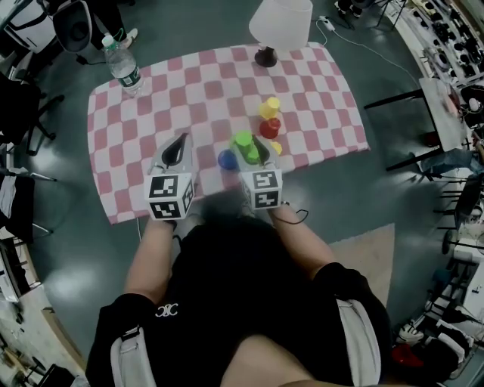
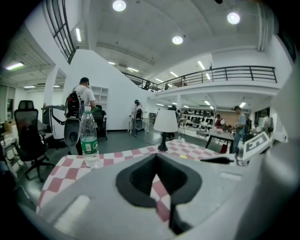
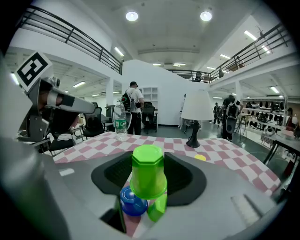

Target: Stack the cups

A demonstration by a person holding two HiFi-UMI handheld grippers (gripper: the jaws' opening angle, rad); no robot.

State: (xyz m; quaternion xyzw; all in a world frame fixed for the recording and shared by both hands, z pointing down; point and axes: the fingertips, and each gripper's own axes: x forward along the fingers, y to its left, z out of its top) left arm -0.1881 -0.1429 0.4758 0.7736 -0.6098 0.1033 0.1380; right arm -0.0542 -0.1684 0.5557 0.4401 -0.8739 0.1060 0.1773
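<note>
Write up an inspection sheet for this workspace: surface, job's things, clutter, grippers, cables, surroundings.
Surface: pink-and-white checked tablecloth, lying flat on the table.
Job's things: green plastic cup, upside down and held; small blue plastic cup and second green cup, partly hidden, below it; yellow cup and red cup close together farther back.
Clutter: clear water bottle with green label; table lamp with white shade.
Grippers: left gripper jaws together, empty; right gripper closed on the green plastic cup.
Cables: white cord on the floor behind the lamp.
Surroundings: black office chair; people standing in the background.
</note>
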